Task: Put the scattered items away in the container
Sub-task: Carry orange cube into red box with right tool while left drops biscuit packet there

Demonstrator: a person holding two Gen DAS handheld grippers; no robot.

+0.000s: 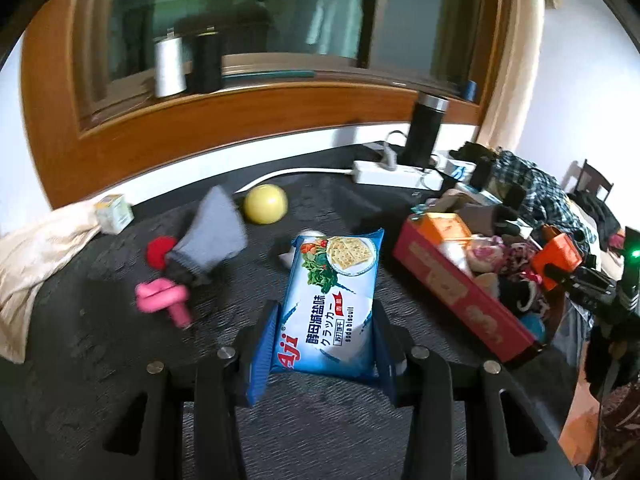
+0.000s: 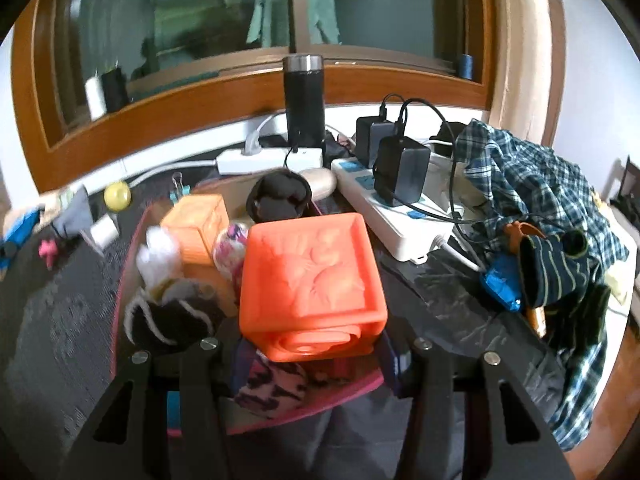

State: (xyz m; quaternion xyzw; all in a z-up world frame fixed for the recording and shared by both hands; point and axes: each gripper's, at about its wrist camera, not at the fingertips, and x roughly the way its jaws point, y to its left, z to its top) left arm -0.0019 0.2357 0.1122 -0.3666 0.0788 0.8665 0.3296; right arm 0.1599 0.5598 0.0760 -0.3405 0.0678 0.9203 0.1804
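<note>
- The left gripper [image 1: 326,354] clamps a blue biscuit pack [image 1: 334,300], held above the dark desk [image 1: 100,360] just left of the red box [image 1: 460,288].
- The right gripper [image 2: 316,344] grips an orange cube [image 2: 312,276] over the box [image 2: 128,272], which already holds socks [image 2: 168,320] and another cube [image 2: 200,220].
- A yellow ball [image 1: 266,204], pink toy [image 1: 160,296] and grey cloth [image 1: 216,232] lie scattered on the desk.

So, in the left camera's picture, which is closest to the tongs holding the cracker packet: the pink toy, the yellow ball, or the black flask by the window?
From the left tongs, holding the cracker packet:
1. Pink toy, nearest, on the dark mat to the left.
2. Yellow ball, farther back, left of centre.
3. Black flask, farthest, against the window ledge on the right.
</note>
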